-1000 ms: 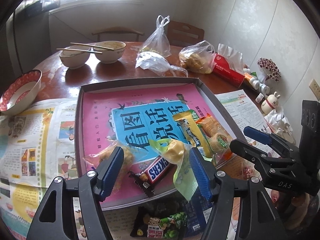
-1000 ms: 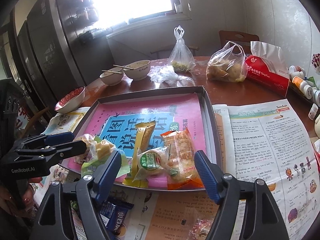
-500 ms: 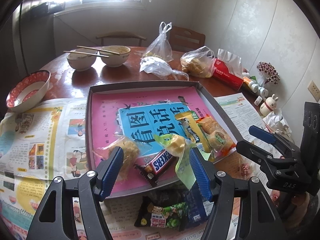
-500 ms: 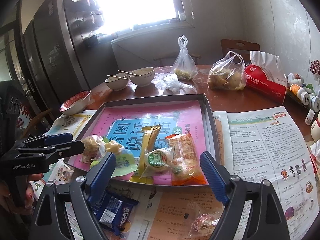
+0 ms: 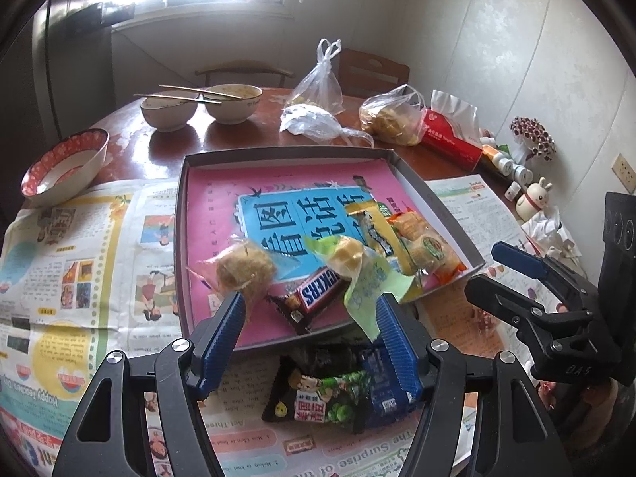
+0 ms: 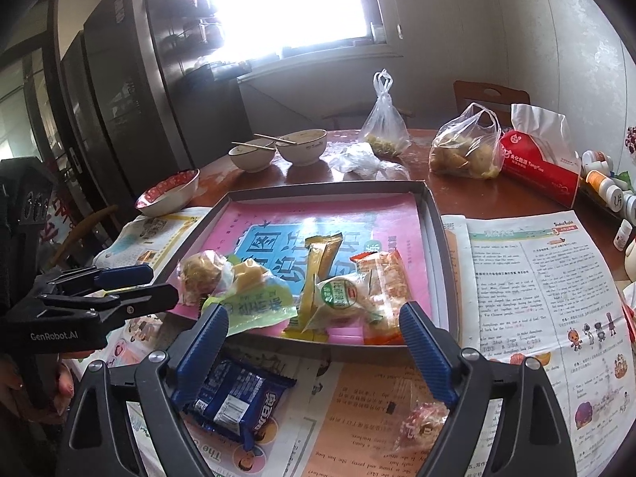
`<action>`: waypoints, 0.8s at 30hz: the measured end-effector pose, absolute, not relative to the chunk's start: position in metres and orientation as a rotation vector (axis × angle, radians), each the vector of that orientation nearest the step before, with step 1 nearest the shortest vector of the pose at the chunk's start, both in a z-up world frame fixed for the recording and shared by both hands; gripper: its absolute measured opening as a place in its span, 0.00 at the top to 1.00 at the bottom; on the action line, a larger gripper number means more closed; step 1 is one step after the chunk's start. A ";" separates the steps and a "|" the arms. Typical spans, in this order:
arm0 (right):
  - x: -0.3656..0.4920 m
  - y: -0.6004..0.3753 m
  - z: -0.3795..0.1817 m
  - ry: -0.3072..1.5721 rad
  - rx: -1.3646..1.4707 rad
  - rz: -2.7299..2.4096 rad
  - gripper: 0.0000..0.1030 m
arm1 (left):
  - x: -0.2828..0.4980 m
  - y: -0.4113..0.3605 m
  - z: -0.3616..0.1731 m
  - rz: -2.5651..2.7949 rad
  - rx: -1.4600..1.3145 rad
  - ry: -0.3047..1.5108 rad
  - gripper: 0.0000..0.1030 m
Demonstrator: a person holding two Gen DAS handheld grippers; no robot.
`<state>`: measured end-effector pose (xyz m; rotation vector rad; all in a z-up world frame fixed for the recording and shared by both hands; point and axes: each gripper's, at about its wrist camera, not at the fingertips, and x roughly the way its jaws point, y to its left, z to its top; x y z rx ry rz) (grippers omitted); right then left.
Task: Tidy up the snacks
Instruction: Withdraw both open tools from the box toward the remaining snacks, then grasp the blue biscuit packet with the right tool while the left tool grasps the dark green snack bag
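A shallow grey tray [image 5: 286, 153] [image 6: 326, 189] lined with a pink and blue sheet holds several snacks. Among them are a clear-wrapped round pastry [image 5: 244, 266] [image 6: 198, 274], a green-wrapped cake [image 5: 349, 256] [image 6: 254, 306], a Snickers bar [image 5: 318, 294], a yellow bar [image 6: 318, 274] and an orange packet [image 6: 381, 286]. On the newspaper before the tray lie a blue cookie packet [image 6: 234, 397] [image 5: 381, 377], a green and black packet [image 5: 318, 397] and a red candy [image 6: 421, 425]. My left gripper [image 5: 310, 306] [image 6: 159, 284] hovers open over the tray's near edge, holding nothing. My right gripper [image 6: 314, 314] [image 5: 483, 268] is beside it, its jaws opening and holding nothing.
Two bowls with chopsticks [image 5: 198, 107] and a red-rimmed bowl [image 5: 63, 167] stand at the back left. Tied plastic bags [image 5: 393, 119], a red tissue pack [image 5: 453, 139], small bottles [image 5: 512, 167] and a rabbit figure [image 5: 536, 198] crowd the back right. Newspaper [image 5: 79, 246] covers the near table.
Both grippers have drawn back from the tray, so more of the loose packets on the newspaper shows. The right jaws have widened. The left jaws kept their gap.
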<state>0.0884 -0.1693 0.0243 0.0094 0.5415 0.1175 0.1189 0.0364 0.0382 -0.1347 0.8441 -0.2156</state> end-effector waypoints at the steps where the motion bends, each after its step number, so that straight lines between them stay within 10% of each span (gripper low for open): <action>1: 0.087 -0.169 0.024 0.541 0.008 0.122 0.13 | 0.118 0.036 0.038 -0.218 -0.134 0.844 0.32; 24: 0.080 -0.149 0.003 0.587 -0.059 0.186 0.10 | 0.099 0.043 0.017 -0.216 -0.138 0.877 0.32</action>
